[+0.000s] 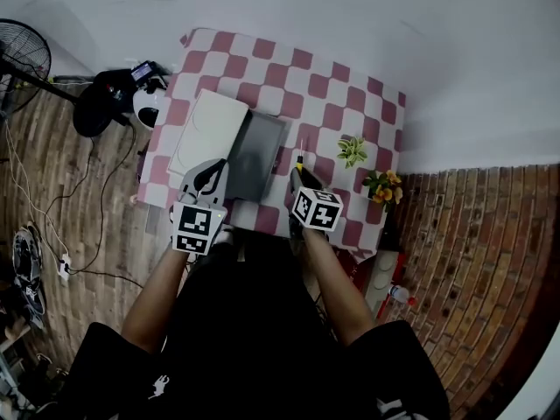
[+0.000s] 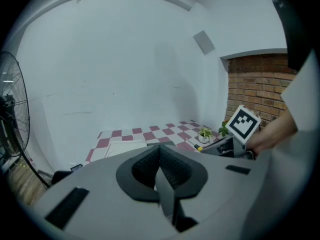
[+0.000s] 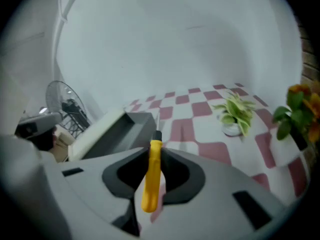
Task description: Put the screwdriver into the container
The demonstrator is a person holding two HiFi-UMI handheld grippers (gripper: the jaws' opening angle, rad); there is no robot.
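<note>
A yellow-handled screwdriver sits upright between the jaws of my right gripper, which is shut on its handle; the thin shaft points up and forward. In the head view this gripper hovers over the checkered table just right of the container, a grey open box with a white lid folded out to its left. The same box lies ahead and left in the right gripper view. My left gripper is at the box's near-left corner, its jaws shut with nothing in them.
A small potted plant and orange flowers stand on the table's right side. A fan, cables and a dark bundle are on the floor to the left. A white wall runs behind the table.
</note>
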